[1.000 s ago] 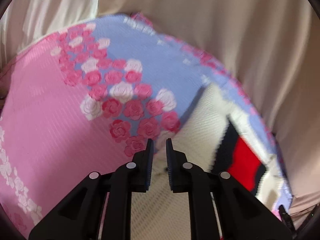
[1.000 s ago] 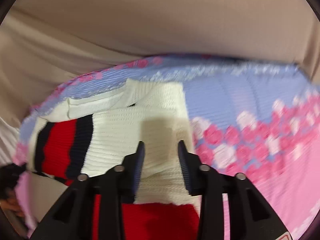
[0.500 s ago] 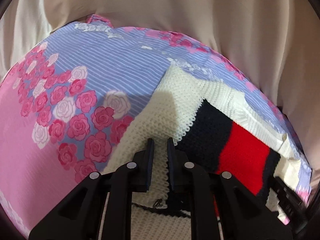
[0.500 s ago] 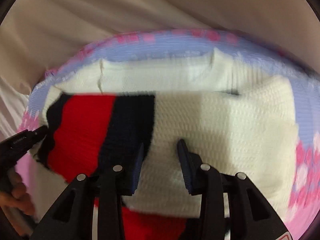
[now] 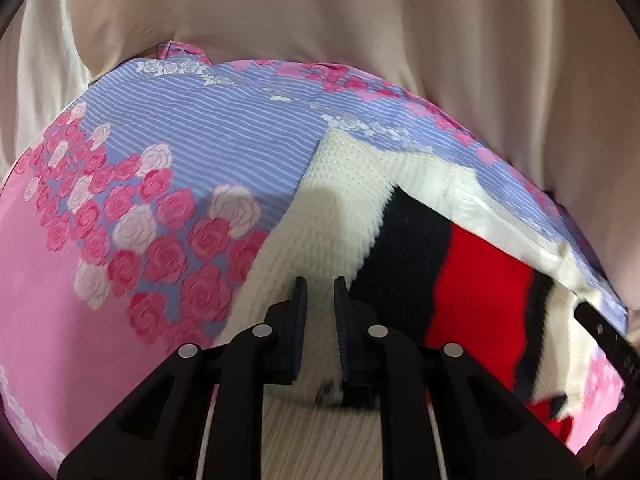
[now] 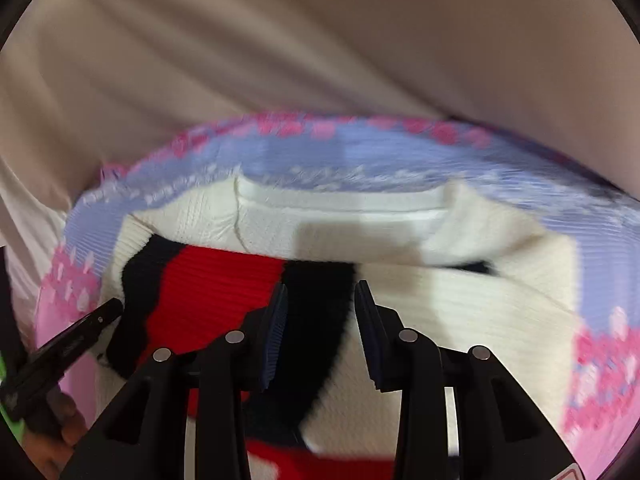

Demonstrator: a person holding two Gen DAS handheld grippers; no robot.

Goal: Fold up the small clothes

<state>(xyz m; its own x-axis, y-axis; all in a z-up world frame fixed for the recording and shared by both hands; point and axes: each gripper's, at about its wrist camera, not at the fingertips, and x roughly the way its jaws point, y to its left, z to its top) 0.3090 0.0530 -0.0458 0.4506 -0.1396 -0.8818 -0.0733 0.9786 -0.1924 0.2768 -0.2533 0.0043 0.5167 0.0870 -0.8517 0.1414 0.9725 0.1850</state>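
Observation:
A small cream knit sweater (image 5: pixel 332 236) with a navy and red striped sleeve (image 5: pixel 476 292) lies on a floral bedsheet (image 5: pixel 132 248). My left gripper (image 5: pixel 320 286) hovers over its cream part with the jaws a narrow gap apart and nothing visibly pinched. In the right wrist view the sweater (image 6: pixel 472 292) lies with the striped sleeve (image 6: pixel 224 284) folded across its body. My right gripper (image 6: pixel 320 292) is open above the navy stripe. The other gripper's black tip (image 6: pixel 100 316) shows at the left edge.
The pink and lilac rose-patterned sheet (image 6: pixel 360 152) covers the surface. Beige fabric (image 5: pixel 360 20) rises behind it in both views. The right gripper's black finger (image 5: pixel 604 336) shows at the right edge of the left wrist view.
Both views have swung toward the sweater. The striped sleeve now sits nearer the centre of each view. The right gripper stays open, the left stays nearly closed.

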